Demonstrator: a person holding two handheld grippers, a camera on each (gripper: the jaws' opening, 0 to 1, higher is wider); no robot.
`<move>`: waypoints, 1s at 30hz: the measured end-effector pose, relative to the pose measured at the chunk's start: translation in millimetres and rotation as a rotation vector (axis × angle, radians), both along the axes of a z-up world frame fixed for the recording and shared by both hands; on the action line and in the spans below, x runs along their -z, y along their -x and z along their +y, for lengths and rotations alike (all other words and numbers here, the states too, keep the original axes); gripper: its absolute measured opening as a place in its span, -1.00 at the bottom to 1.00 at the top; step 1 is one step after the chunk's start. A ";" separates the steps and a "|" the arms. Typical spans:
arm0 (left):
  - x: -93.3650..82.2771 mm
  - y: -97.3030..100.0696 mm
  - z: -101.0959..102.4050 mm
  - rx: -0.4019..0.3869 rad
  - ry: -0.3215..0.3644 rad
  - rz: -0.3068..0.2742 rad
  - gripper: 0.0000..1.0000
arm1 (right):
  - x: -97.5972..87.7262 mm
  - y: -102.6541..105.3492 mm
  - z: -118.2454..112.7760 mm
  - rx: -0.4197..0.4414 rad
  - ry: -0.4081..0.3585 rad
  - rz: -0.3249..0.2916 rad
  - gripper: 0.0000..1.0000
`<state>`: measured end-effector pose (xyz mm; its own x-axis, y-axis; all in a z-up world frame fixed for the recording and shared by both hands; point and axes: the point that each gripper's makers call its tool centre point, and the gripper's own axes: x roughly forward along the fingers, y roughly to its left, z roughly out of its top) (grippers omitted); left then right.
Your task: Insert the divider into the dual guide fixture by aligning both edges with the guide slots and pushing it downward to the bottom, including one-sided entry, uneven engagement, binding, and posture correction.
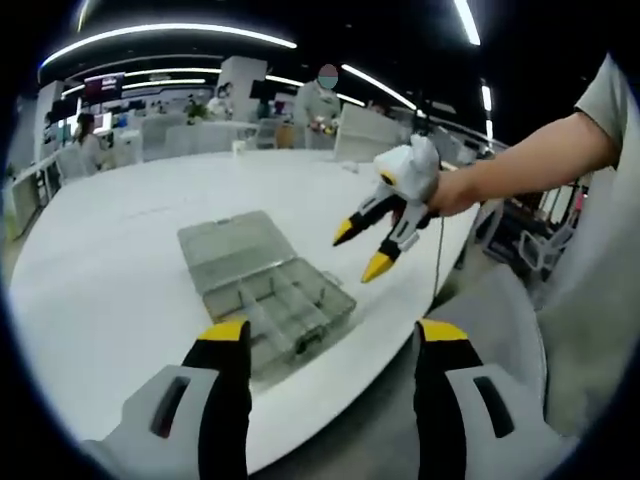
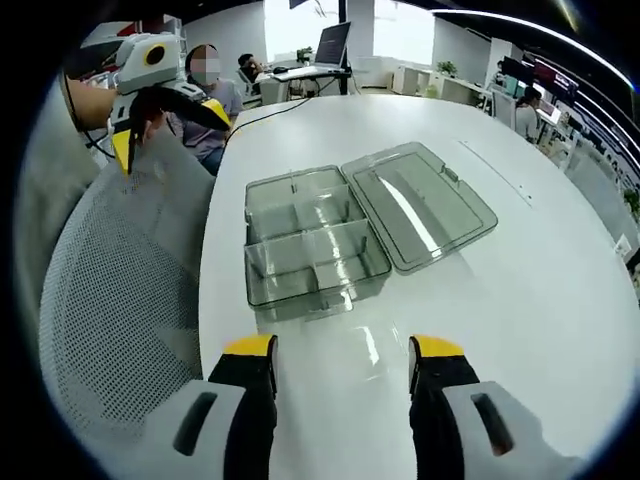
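One clear grey plastic compartment box (image 2: 318, 250), lid (image 2: 420, 205) flipped open flat beside it, sits on the white round worktop (image 2: 520, 330) near its edge. Dividers inside are too faint to count. My two grippers hover apart from it, both with fingers wide, holding nothing: left gripper (image 1: 332, 345), right gripper (image 2: 340, 350). My right gripper also shows in the left gripper view, over the worktop edge. One grey mesh chair (image 2: 120, 300) stands beside the worktop.

Both views look down from above the white table's (image 1: 120, 280) near edge, from opposite sides, fairly near, and share the open clear organizer box (image 2: 330, 240) near that edge.
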<state>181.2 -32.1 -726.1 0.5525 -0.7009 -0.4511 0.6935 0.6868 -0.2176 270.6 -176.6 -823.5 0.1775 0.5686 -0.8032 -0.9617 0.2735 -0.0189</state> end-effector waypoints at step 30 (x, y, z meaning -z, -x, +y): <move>7.9 7.5 4.6 -0.024 0.001 0.029 0.26 | 44.2 -17.2 -5.9 -0.230 0.213 0.017 -0.26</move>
